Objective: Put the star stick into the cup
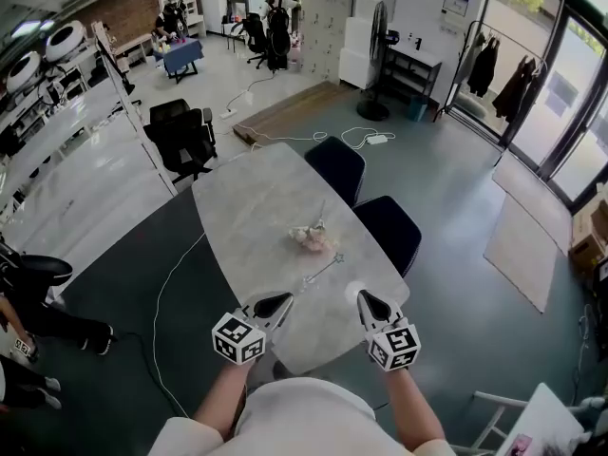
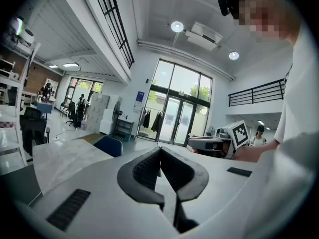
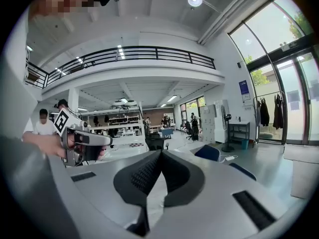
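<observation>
In the head view the star stick (image 1: 323, 271) lies flat on the marble table (image 1: 249, 207), thin and pale, with its star end pointing away from me. Just beyond it sits a small pale pink thing (image 1: 311, 237) that looks like the cup, too small to make out. My left gripper (image 1: 283, 301) hovers at the table's near edge, shut and empty, a little short of the stick's near end. My right gripper (image 1: 362, 298) is level with it to the right, also shut and empty. In each gripper view the jaws meet with nothing between them (image 2: 160, 151) (image 3: 161, 153).
Two dark blue chairs (image 1: 334, 165) (image 1: 389, 228) stand along the table's far right side. Black office chairs (image 1: 182, 137) stand off to the left, and a cable (image 1: 166, 297) runs across the dark floor by the table's left edge.
</observation>
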Tool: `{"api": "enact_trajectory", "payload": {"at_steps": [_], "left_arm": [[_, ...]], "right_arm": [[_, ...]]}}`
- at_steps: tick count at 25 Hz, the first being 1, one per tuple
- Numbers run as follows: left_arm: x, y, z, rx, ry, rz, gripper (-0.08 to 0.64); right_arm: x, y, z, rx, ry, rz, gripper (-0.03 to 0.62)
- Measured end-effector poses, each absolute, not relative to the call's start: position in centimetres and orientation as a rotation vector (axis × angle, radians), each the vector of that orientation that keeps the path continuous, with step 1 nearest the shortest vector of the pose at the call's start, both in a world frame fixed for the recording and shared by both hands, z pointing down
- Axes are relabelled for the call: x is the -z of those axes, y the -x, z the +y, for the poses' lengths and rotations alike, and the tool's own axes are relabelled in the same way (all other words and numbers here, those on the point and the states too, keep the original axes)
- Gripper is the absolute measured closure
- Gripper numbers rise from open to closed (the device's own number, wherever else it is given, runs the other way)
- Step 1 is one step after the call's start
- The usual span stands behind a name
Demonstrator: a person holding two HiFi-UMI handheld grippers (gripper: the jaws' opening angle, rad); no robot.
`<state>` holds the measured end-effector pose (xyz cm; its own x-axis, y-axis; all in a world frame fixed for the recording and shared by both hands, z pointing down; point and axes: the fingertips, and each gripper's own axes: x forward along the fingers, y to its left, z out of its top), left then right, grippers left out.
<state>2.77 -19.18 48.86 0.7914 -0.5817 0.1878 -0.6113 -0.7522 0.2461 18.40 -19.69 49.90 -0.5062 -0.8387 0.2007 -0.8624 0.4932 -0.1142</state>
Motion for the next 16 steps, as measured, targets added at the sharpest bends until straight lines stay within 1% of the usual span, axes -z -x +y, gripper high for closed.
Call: {"api": "enact_trajectory", "payload": {"at_steps": [16], "left_arm": [[-48.8, -1.4, -17.3, -0.15, -2.681, -0.941, 0.538]], "right_arm": [[-49.4, -17.1, -18.2, -0.312, -1.463, -2.639, 0.588]]}}
